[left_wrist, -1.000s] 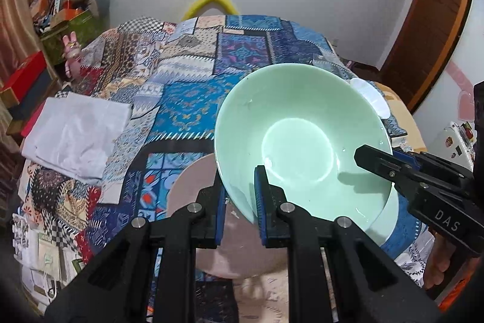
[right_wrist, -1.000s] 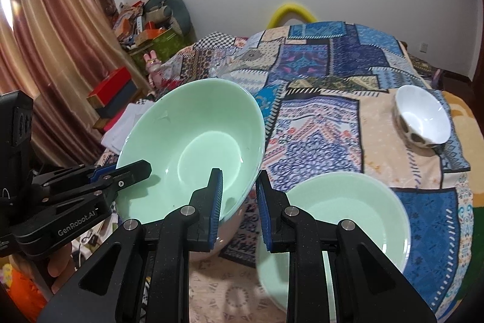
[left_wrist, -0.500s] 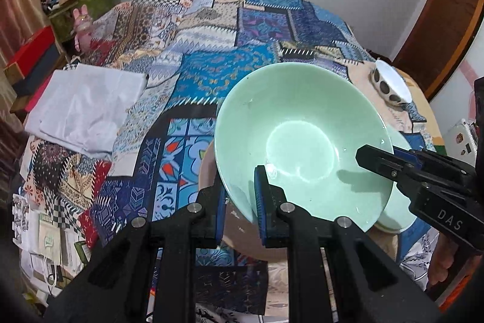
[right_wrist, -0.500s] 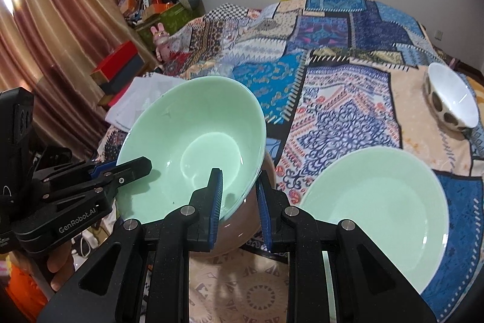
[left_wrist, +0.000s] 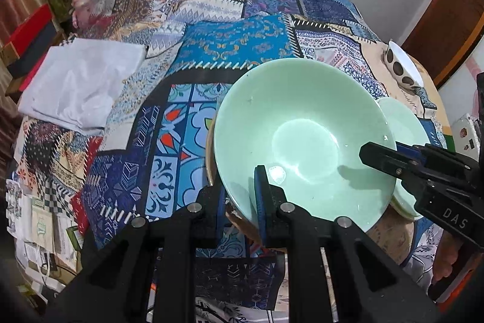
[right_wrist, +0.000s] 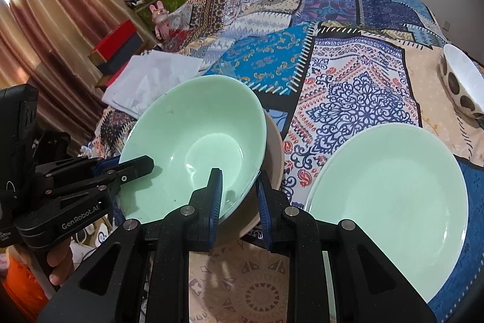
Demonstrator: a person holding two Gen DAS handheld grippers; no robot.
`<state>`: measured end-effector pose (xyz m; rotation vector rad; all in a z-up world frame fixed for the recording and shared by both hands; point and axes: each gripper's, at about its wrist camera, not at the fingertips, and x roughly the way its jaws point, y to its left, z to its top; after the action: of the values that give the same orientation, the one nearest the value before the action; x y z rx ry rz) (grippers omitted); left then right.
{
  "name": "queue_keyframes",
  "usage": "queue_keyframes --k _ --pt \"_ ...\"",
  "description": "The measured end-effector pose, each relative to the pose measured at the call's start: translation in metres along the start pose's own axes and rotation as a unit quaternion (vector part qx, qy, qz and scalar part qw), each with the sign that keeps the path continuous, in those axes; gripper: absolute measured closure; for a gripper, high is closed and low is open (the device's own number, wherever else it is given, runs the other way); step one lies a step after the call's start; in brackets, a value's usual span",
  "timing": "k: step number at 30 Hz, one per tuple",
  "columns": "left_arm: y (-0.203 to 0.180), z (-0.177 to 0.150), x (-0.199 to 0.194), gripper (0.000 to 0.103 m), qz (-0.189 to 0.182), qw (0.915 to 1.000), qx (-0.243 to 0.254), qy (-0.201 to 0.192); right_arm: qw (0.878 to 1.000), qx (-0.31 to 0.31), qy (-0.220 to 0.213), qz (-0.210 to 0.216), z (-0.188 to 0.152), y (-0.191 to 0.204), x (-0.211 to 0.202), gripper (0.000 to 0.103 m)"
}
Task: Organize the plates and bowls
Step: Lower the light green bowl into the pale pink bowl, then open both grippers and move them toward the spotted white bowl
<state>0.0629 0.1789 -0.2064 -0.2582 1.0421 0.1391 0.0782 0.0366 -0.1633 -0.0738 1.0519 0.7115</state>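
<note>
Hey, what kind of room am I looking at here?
Probably a cluttered room in a home: a table under a patchwork cloth, long curtains, and boxes piled by the wall.

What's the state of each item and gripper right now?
green bowl: tilted, held by its rim on two sides, over the beige plate
beige plate: flat on the cloth, under the bowl
green plate: flat on the cloth, empty
spotted bowl: on the cloth, empty, apart
left gripper: jaws shut on bowl rim
right gripper: jaws shut on bowl rim
</note>
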Motion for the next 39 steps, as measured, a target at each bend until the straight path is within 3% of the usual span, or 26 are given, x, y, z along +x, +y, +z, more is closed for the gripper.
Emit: queue_keyframes --k 10,21,27,33,39 --pt "-0.003 0.001 0.01 0.086 -0.001 1.0 0.002 0.01 1.0 0.003 0.003 0.001 0.0 -0.006 -0.001 0.079" --pt "-0.016 0.007 0.007 0.086 0.04 0.9988 0.028 0.002 0.999 -0.023 -0.022 -0.007 0.001 -0.005 -0.024 0.079" --pt "-0.01 0.015 0.001 0.085 0.033 0.9993 0.004 0.018 0.999 -0.011 -0.036 -0.009 0.0 -0.017 -0.039 0.072" --pt "-0.02 0.018 -0.025 0.067 0.035 0.999 0.01 -0.024 0.998 0.002 -0.053 -0.02 -0.003 -0.034 -0.06 0.062" --pt "-0.053 0.029 -0.06 0.042 0.031 0.9958 0.033 -0.079 0.996 0.013 -0.082 -0.036 -0.006 -0.055 -0.09 0.049"
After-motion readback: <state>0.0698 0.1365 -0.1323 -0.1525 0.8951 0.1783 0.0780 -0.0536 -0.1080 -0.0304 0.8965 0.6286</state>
